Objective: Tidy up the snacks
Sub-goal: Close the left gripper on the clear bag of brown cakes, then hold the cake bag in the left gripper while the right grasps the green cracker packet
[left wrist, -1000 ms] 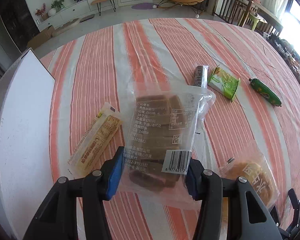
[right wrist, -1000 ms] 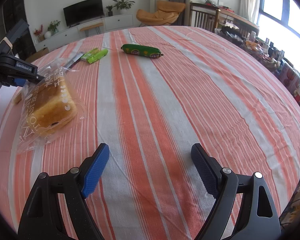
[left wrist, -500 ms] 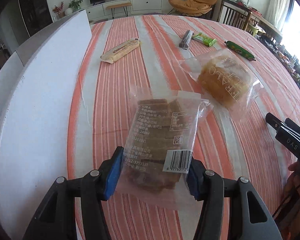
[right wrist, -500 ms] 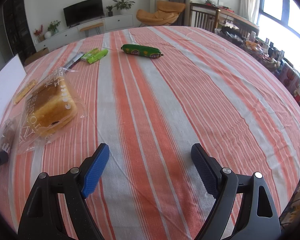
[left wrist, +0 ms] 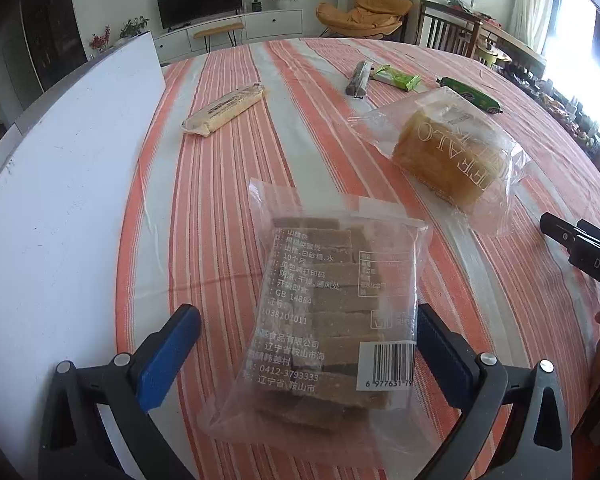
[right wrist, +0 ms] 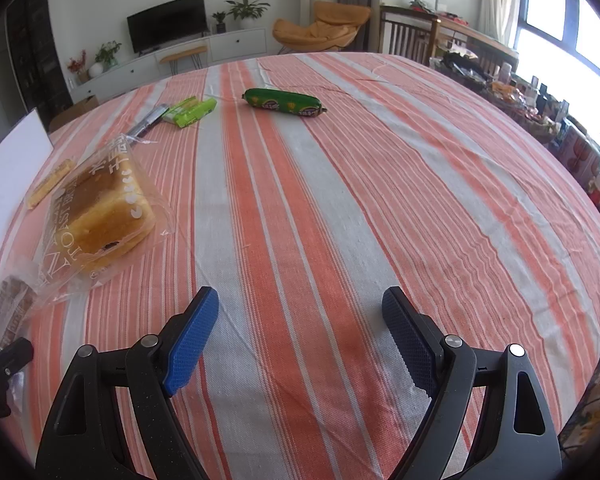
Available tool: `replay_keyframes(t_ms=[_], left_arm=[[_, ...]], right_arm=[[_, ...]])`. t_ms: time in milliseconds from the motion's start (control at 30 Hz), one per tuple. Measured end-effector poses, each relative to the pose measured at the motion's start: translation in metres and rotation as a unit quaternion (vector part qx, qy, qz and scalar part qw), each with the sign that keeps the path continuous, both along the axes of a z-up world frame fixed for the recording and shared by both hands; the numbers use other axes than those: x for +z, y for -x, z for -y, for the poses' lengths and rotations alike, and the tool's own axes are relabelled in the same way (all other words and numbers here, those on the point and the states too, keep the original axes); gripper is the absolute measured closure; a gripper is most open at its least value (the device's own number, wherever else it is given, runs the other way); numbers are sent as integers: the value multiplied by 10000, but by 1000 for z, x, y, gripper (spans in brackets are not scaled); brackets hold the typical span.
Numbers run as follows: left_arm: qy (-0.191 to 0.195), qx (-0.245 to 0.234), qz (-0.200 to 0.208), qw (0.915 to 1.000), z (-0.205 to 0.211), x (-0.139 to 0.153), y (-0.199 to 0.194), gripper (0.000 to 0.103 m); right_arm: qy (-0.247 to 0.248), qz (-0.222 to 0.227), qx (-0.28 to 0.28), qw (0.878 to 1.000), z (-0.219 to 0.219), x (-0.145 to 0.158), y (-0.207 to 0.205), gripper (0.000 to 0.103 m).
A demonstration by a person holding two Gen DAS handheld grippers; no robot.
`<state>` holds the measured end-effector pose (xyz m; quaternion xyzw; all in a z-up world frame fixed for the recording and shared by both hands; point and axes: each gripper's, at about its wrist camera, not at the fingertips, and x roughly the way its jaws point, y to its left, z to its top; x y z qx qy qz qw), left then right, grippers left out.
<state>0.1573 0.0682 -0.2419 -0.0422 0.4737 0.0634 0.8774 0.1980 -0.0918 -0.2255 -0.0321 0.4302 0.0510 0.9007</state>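
resting flat, brown snack bag point(left wrist: 324, 320) between just-opened left gripper point(left wrist: 308, 344) fingers

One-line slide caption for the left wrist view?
Left tool open around clear bag of brown bars on striped tablecloth.

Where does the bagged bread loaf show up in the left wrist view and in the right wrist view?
Left wrist: the bread loaf lies right of centre, beyond the bag of brown bars.
Right wrist: the bread loaf lies at the left edge, mid-height.
Shared landmark: the green sausage lies farther out on the striped tablecloth in both.
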Motion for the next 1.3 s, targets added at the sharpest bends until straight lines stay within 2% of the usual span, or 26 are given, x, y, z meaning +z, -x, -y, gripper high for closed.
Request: replay_keyframes(t_ms=[133,233,333,433,500,633,767,900,1100,1233,1267,1300], left_arm=[[-46,-109,240,9996,2,-2,1,0],[-41,-108,240,9996,2,-2,0,0],[-42,-108,243,9996,2,-2,0,0],[-46,-107,241,9996,2,-3,0,0],[-44,-108,242,9996,2,-2,0,0],[-44,-109,242,9996,2,-3,0,0],[-43,-109,242,9996,2,-2,0,0],[-43,-109,244,9996,1,-3,0,0],[-39,-110,245,9996,1,-3,0,0],[-39,-111,245,9996,1,-3,0,0],[-38,-111,245,9996,1,-3,0,0],[-40,-110,246,9996,1,-3,1,0]], right_arm=[[-16,-4,6,10000,0,0,0,16],[33,-61,175,9998,-2,0,-1,13],[179,-314,780,9963,-4,6,-16,18],[363,1,1189,9922,-11,34,-41,17],[476,122,1580,9862,-24,54,-65,17],[591,-124,2398,9689,-65,68,-125,18],[972,-323,2777,9552,-109,54,-173,19],[1259,-496,3006,9441,-143,36,-203,20],[1284,-819,2898,9449,-157,12,-240,20],[935,-1156,2827,9476,-153,0,-252,21],[785,-1180,2863,9476,-151,0,-252,26],[626,-1225,2861,9483,-150,1,-252,43]])
